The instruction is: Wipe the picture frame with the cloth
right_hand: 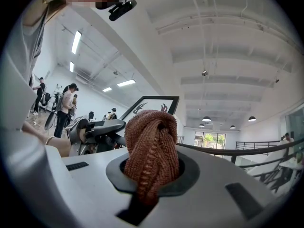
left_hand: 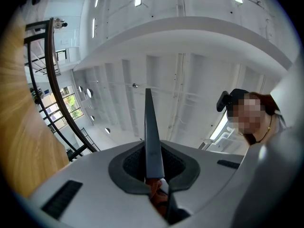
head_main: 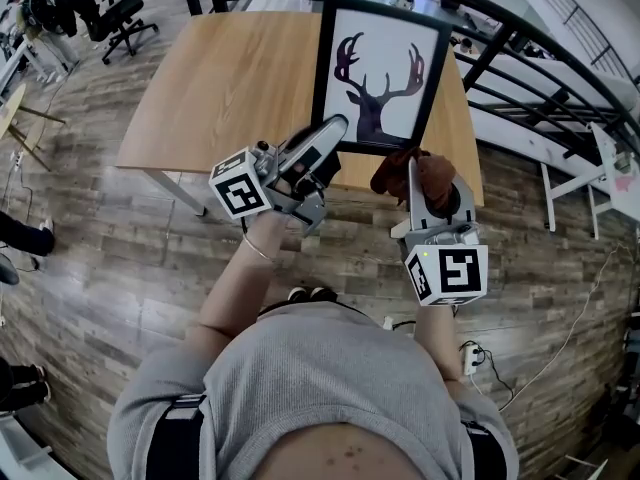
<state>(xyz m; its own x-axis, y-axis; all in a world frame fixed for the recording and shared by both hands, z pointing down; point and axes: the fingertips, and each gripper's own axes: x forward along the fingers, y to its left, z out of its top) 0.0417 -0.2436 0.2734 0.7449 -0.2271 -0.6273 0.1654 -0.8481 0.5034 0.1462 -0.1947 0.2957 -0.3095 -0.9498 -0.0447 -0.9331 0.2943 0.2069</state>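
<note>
The picture frame [head_main: 380, 73], black-edged with a deer silhouette on white, stands at twelve o'clock from the person, upright over the far part of the wooden table [head_main: 230, 78]. Whether its bottom edge rests on the wood I cannot tell. The left gripper [head_main: 328, 136] has its jaws nearly together on the frame's thin rim at the seven o'clock corner, and its own view shows the edge pinched between the pads. The cloth [head_main: 415, 173], a brown knitted bunch, sits just off the frame's five o'clock corner, clamped in the jaws of the right gripper [head_main: 418, 186]. It does not look to be touching the glass.

To wipe well, I judge the left grip should brace the frame while the cloth's bulging end, not the jaw tips, meets the face. Long strokes should run from the free corner toward the held one, pressing lightly so the frame does not twist. A black railing [head_main: 520, 28] curves past the table at one o'clock.
</note>
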